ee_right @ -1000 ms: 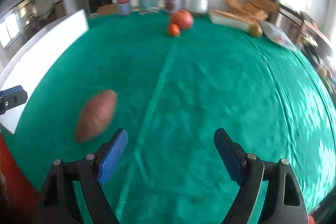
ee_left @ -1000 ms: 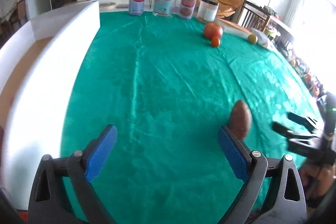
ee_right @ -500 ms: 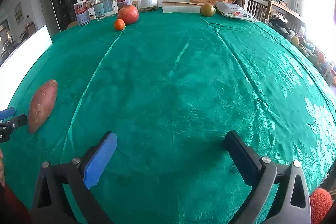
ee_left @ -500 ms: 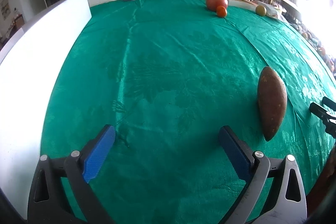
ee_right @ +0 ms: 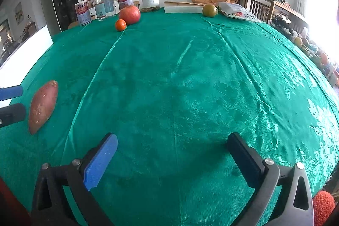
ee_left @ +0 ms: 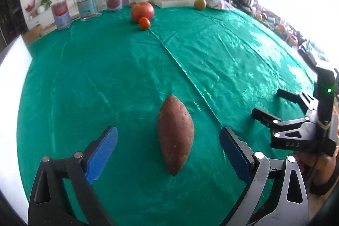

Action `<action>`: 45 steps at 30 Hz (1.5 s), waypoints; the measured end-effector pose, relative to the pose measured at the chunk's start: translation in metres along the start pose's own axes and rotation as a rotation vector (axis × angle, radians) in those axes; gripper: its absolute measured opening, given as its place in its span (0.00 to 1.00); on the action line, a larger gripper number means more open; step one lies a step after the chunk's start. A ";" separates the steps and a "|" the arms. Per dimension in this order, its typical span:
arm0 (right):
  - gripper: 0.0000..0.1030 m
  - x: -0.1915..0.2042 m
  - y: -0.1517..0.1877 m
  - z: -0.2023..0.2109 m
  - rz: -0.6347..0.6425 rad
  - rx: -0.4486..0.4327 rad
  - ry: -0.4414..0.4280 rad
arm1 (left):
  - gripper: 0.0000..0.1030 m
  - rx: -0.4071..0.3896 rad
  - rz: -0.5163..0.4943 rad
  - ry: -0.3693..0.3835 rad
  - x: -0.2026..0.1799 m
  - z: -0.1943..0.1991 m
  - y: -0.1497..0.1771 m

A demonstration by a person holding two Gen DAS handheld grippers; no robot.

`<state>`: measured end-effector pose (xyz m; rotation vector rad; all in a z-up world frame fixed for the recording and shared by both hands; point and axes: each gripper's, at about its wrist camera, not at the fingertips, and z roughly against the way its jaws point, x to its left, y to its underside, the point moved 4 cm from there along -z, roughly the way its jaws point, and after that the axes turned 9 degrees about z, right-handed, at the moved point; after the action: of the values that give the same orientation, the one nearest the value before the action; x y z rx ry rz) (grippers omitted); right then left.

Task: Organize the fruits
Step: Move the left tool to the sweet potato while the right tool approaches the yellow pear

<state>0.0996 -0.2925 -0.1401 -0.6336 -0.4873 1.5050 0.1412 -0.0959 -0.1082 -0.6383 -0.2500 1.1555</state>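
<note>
To take the reddish-brown, spindle-shaped sweet potato (ee_left: 175, 133) well, I judge the left gripper (ee_left: 167, 151) should advance until its blue pads flank the widest part, then close across the short axis. Low in the frame, its jaws stand wide, holding nothing, the potato lying between them untouched on the green patterned tablecloth (ee_left: 106, 77). The right gripper (ee_right: 171, 154) also gapes empty. Upper centre sit a red round fruit (ee_left: 142, 11) and a small orange (ee_left: 144, 23).
</note>
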 end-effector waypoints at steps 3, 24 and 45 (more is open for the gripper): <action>1.00 0.002 -0.001 0.000 0.002 -0.001 0.000 | 0.55 0.074 -0.002 -0.023 -0.004 -0.022 0.004; 1.00 0.001 0.001 -0.001 0.000 0.014 -0.009 | 0.93 -0.093 0.234 -0.290 0.126 -0.024 -0.022; 0.74 -0.176 -0.273 -0.155 -0.148 0.010 0.068 | 0.99 -0.077 0.311 -0.304 0.141 -0.027 -0.013</action>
<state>0.4027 -0.4694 -0.0621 -0.6255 -0.4649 1.3413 0.2211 0.0198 -0.1408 -0.5803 -0.4677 1.5500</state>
